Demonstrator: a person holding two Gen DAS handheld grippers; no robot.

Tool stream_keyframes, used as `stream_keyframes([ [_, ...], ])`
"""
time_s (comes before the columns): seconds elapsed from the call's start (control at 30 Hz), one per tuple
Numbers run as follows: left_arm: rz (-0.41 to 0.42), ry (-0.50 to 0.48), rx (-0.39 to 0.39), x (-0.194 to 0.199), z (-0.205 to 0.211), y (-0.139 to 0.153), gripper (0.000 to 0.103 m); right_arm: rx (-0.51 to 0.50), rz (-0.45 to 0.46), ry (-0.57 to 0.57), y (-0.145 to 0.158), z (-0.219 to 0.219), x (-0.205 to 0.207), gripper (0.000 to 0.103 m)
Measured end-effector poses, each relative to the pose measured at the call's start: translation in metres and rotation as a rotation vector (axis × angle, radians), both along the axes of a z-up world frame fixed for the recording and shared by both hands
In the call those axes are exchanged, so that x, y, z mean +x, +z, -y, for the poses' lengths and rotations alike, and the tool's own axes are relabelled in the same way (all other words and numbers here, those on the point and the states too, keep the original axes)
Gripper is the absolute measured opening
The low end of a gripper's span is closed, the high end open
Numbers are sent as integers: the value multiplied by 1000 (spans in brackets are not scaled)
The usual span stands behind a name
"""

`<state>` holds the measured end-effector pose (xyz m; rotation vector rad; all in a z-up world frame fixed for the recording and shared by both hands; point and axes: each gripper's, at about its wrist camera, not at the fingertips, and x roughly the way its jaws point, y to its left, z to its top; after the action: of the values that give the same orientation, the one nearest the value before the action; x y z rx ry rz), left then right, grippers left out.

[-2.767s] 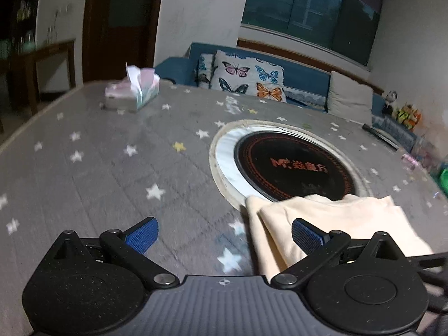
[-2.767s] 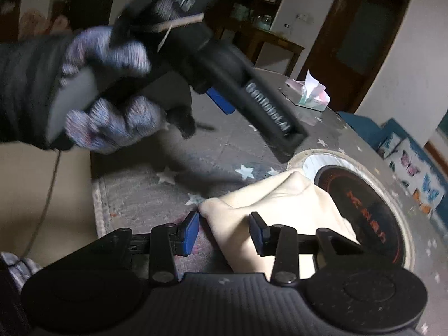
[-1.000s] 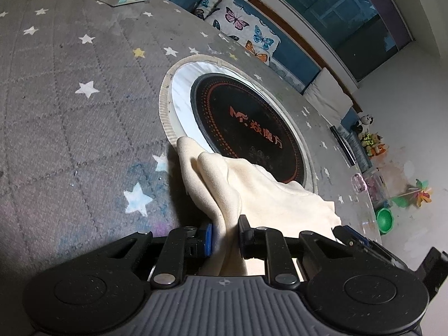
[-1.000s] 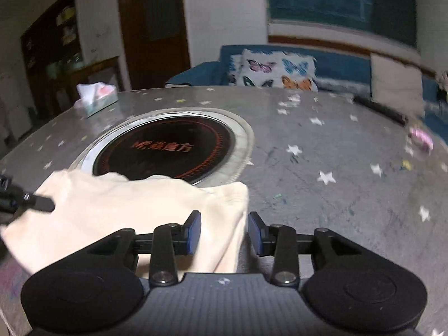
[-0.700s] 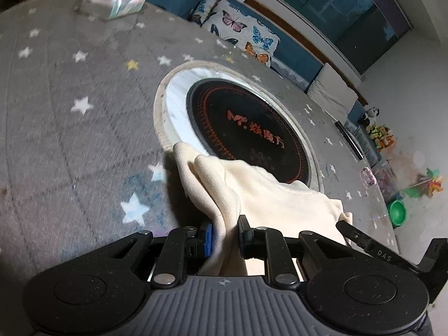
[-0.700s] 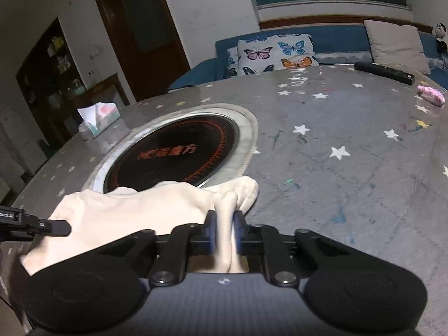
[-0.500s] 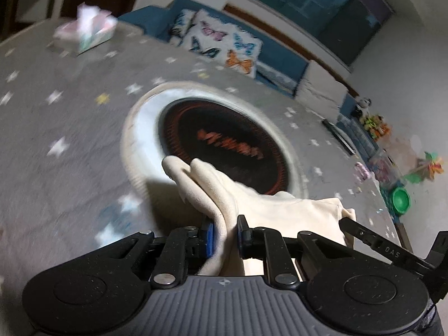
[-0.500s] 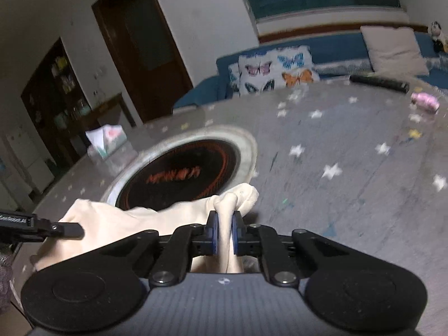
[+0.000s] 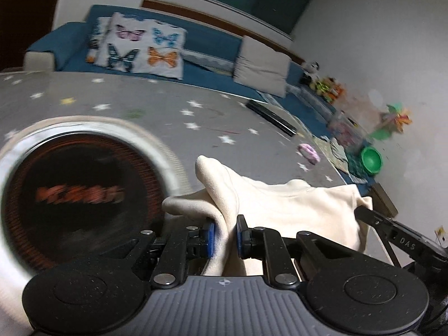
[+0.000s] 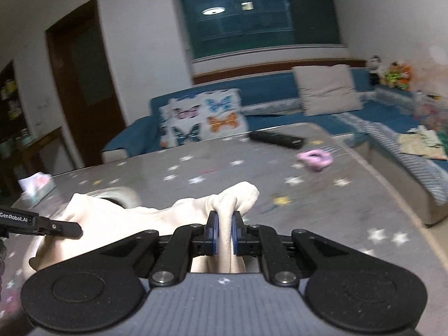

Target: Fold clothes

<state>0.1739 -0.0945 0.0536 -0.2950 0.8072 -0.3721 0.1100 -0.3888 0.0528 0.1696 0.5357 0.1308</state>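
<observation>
Cream garment point(image 9: 282, 204) is being pinched at two separate spots, one per gripper, and is hanging bunched between them above the table; left gripper point(image 9: 224, 236) is pressing its blue pads point(image 9: 209, 238) nearly together on a thick fold of the cloth, a ridge of fabric standing up just beyond the tips; right gripper point(image 10: 223, 235) is likewise clamping its pads point(image 10: 212, 233) onto a narrow gathered pleat, a rounded knot of cloth bulging just past the fingertips; in the left wrist view the right tool's finger is showing at the right edge, touching the far corner of the garment; in the right wrist view the left tool's finger is reaching in from the left, meeting the cloth's other end; cloth is sagging loosely between the two holds, whether its lower edge is touching the surface I cannot tell; grey star-print tablecloth point(image 10: 322, 210) is spreading beneath; round black cooktop with orange lettering point(image 9: 78, 193) is lying just left of the left-hand hold, blurred; farther out, a pink ring-shaped item point(image 10: 315, 161) and a dark remote point(image 10: 275, 139) are sitting near the table's far edge, a tissue box point(image 10: 37, 186) at the left; blue sofa point(image 10: 266, 89) with a butterfly cushion point(image 10: 203, 119) is standing behind.
</observation>
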Motion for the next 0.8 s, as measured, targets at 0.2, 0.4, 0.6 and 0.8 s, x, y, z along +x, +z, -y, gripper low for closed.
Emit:
stream_keyframes([
  [0.2,-61,-71,104,24,42,-30,21,-28,-39,-57,-15,24,9,10],
  [0.4,3,-39,227,20,39,-28,38,-53,-89,-88,-34,37,18,12],
  [0.6,61,-72,234,33,52,-19,34,-15,-104,3,-40,16,41,12],
  [0.8,63,-153,208,53,80,-34,30,-8,-116,64,-51,-9,67,13],
])
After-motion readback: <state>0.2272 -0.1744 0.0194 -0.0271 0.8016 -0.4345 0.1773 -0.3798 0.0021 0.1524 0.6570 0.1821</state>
